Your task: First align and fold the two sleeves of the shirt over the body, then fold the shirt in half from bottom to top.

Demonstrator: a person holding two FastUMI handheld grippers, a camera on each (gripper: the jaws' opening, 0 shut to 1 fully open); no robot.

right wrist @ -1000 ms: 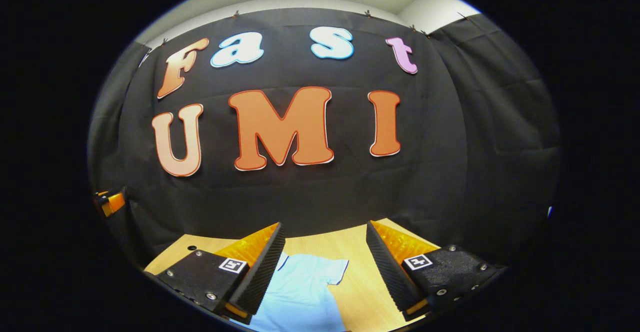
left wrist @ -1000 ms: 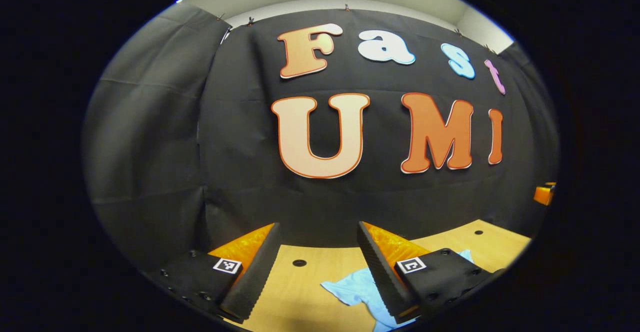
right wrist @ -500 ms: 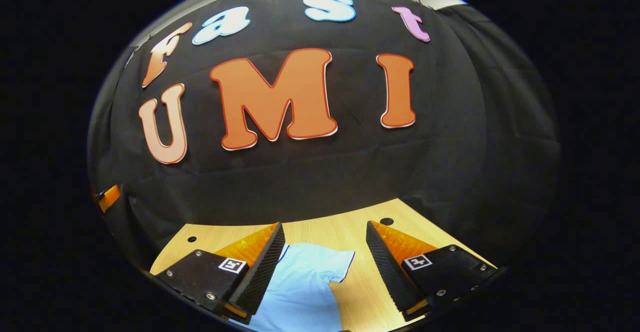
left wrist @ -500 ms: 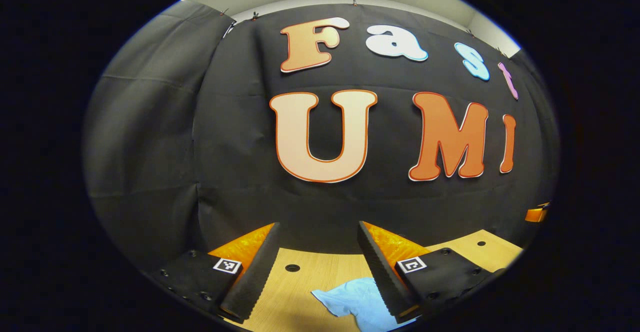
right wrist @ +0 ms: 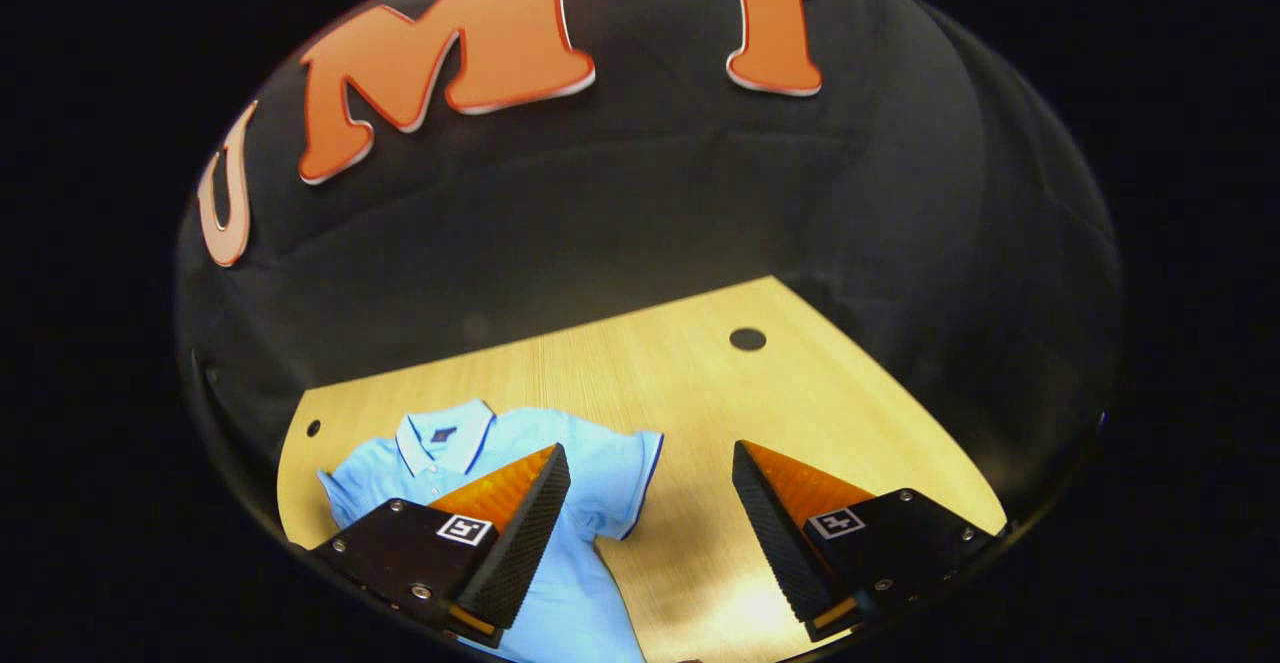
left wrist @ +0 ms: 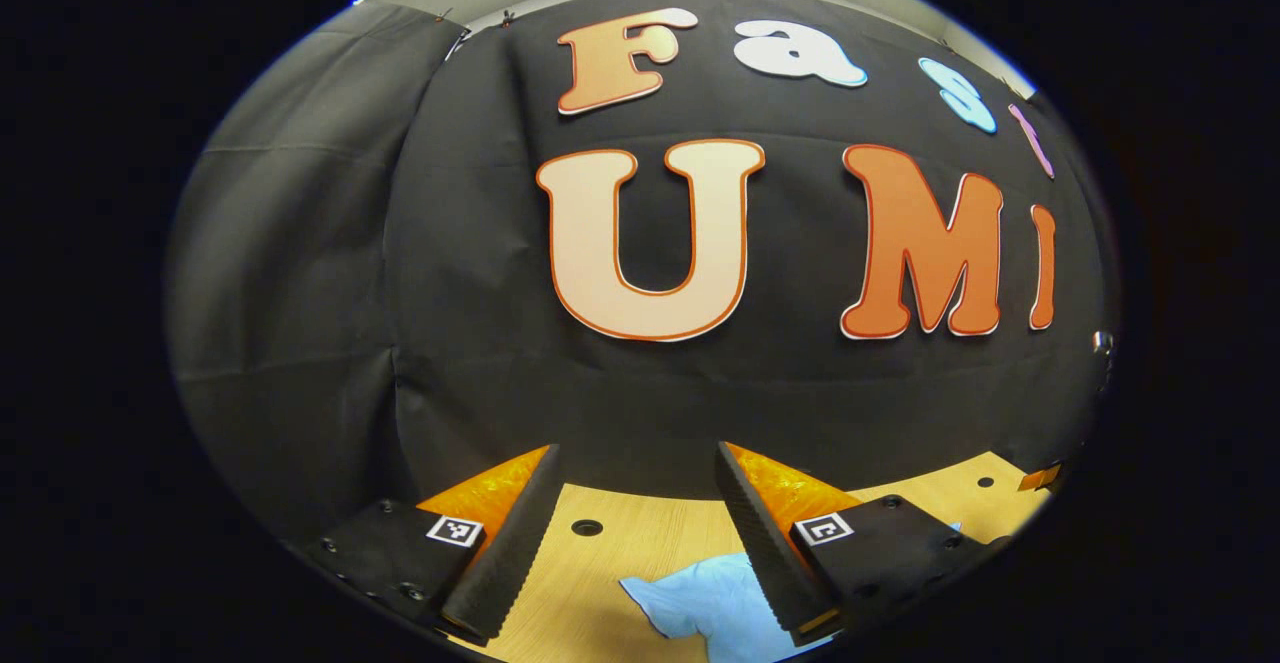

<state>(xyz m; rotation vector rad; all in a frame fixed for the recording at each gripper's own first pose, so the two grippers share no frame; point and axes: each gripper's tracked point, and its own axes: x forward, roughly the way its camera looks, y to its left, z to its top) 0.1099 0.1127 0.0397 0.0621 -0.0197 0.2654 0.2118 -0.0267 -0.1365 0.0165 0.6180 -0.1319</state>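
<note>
One shirt (right wrist: 590, 503), collar toward wall

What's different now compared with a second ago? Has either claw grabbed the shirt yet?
Not yet. The right gripper has tipped downward: its view now takes in far more of the table and the shirt, collar and both sleeves spread flat. The left gripper has shifted only slightly, with one sleeve below it. Both grippers stayed open and empty, and the shirt is unfolded as before.

A light-blue shirt (right wrist: 570, 503) with darker blue trim edging its white-lined collar and sleeve cuffs is lying on a pale, wood-grained table (right wrist: 700, 383).
</note>
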